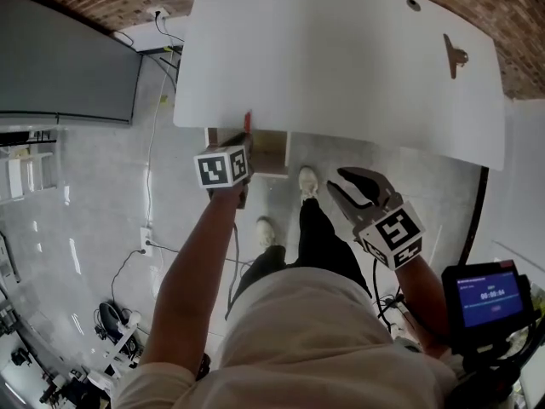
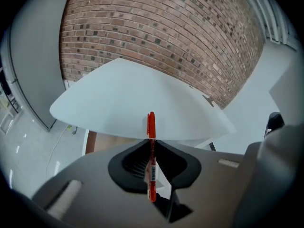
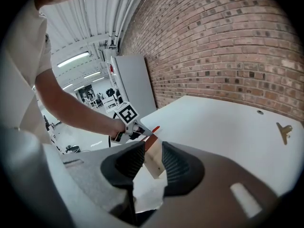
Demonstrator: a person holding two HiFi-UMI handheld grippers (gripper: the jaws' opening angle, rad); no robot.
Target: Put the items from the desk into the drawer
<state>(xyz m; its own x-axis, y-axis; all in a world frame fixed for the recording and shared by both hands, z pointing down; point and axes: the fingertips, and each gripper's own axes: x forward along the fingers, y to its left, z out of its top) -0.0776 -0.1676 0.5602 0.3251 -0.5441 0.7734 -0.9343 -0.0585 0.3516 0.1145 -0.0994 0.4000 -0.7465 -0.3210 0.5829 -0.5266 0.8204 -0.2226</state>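
Note:
My left gripper (image 1: 243,146) is shut on a red pen (image 2: 151,148) that stands upright between its jaws, its cap (image 1: 248,123) at the near edge of the white desk (image 1: 341,58). Just below it, an open wooden drawer (image 1: 271,153) sticks out from under the desk. My right gripper (image 1: 335,180) is open and holds nothing, lower and to the right of the drawer. In the right gripper view, the drawer's wooden side (image 3: 153,161) shows through its jaws (image 3: 153,152), with the left gripper (image 3: 134,127) and pen tip (image 3: 155,128) beyond. A small brown clip (image 1: 456,55) lies on the desk's far right.
A grey cabinet (image 1: 68,58) stands left of the desk and cables (image 1: 152,177) run over the floor. The person's shoes (image 1: 307,181) are under the desk's front edge. A small blue screen (image 1: 490,292) sits at the lower right. A brick wall (image 2: 166,37) stands behind the desk.

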